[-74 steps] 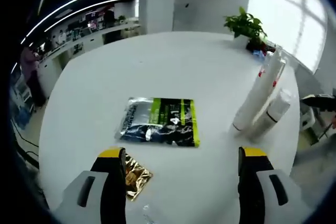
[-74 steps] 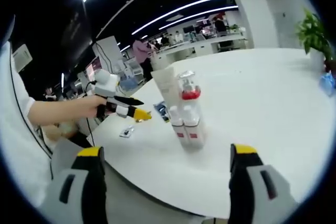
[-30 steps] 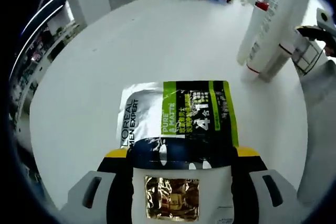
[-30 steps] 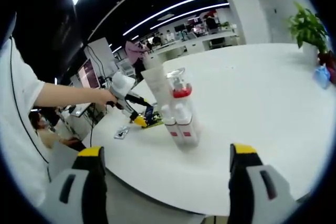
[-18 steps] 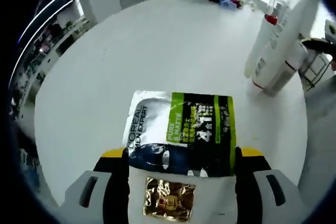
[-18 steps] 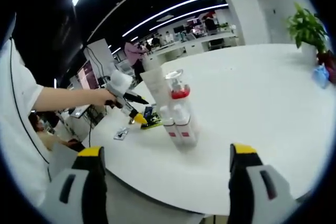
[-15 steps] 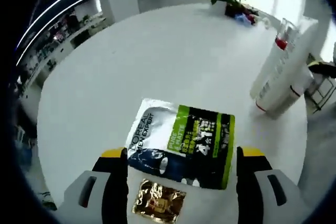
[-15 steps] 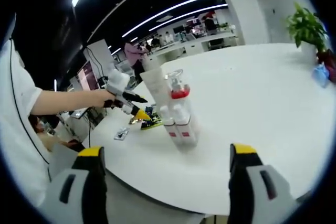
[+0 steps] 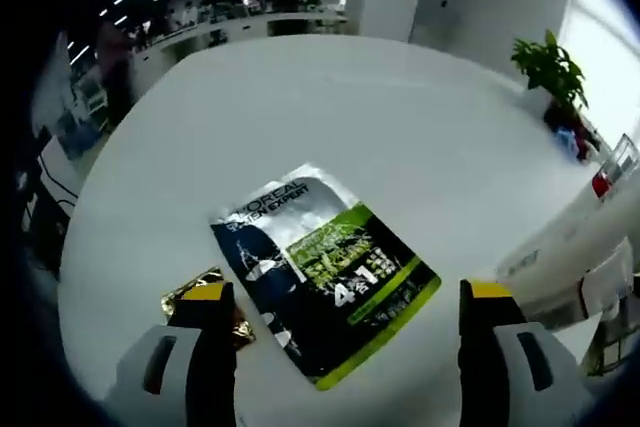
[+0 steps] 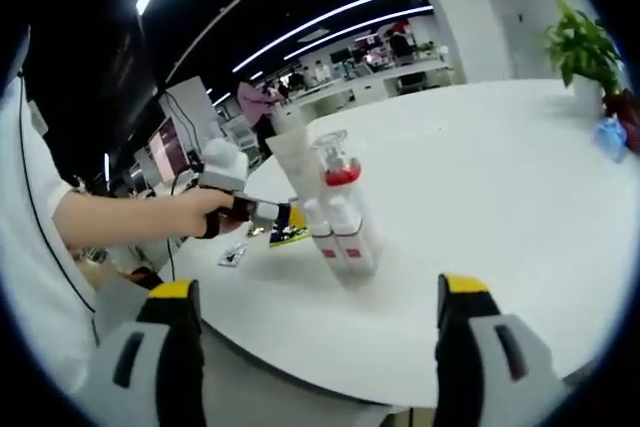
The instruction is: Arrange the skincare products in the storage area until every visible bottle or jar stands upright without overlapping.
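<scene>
Left gripper view: the left hand-held gripper [image 9: 340,312] hangs wide open and empty over one flat sachet [image 9: 325,269] and one gold packet [image 9: 205,299] on the table [image 9: 350,107]. Farther right, bottles [image 10: 335,212] stand clustered, touching. The right hand-held gripper [image 10: 310,317] gapes empty.

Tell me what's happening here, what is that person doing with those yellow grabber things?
A person holds a gripper in each hand at a round white table. The left gripper hovers, jaws open, above a flat black-and-green sachet, with a small gold packet beside it. Nothing is gripped. The right gripper waits, jaws open and empty, facing a cluster of white bottles that stand upright close together, one with a red pump collar. A potted plant sits at the far edge.
</scene>
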`<move>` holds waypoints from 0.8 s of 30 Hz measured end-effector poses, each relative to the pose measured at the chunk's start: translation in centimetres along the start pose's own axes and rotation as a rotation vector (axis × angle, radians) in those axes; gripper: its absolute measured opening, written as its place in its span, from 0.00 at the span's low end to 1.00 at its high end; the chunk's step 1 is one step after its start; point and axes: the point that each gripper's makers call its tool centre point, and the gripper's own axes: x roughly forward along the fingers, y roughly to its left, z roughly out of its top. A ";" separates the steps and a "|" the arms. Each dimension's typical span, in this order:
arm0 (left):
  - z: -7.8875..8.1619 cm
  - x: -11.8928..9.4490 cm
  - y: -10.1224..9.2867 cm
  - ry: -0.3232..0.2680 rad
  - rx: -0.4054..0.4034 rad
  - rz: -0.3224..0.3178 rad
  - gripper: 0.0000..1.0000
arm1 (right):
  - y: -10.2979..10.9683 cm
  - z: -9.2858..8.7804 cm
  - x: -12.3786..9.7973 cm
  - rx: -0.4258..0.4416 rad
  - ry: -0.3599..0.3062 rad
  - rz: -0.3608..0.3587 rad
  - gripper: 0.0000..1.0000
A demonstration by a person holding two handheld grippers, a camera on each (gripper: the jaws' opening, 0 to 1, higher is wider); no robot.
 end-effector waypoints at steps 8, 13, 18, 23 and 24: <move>0.3 1.1 -0.1 0.000 -0.070 0.036 0.93 | -0.1 -0.2 0.2 0.015 0.000 -0.002 0.98; 0.6 1.7 -0.1 0.022 -0.061 0.061 0.95 | -0.2 -0.2 0.3 0.020 0.002 -0.002 0.98; 0.4 2.0 0.1 0.052 0.001 0.092 0.94 | -0.4 -0.1 0.5 0.021 0.005 -0.007 0.98; 0.9 2.7 0.1 0.058 0.006 0.102 0.97 | -0.4 0.0 0.7 0.018 0.007 -0.003 0.98; 1.1 3.1 0.4 0.058 0.016 0.112 0.96 | -0.3 -0.1 0.7 0.018 0.009 -0.003 0.98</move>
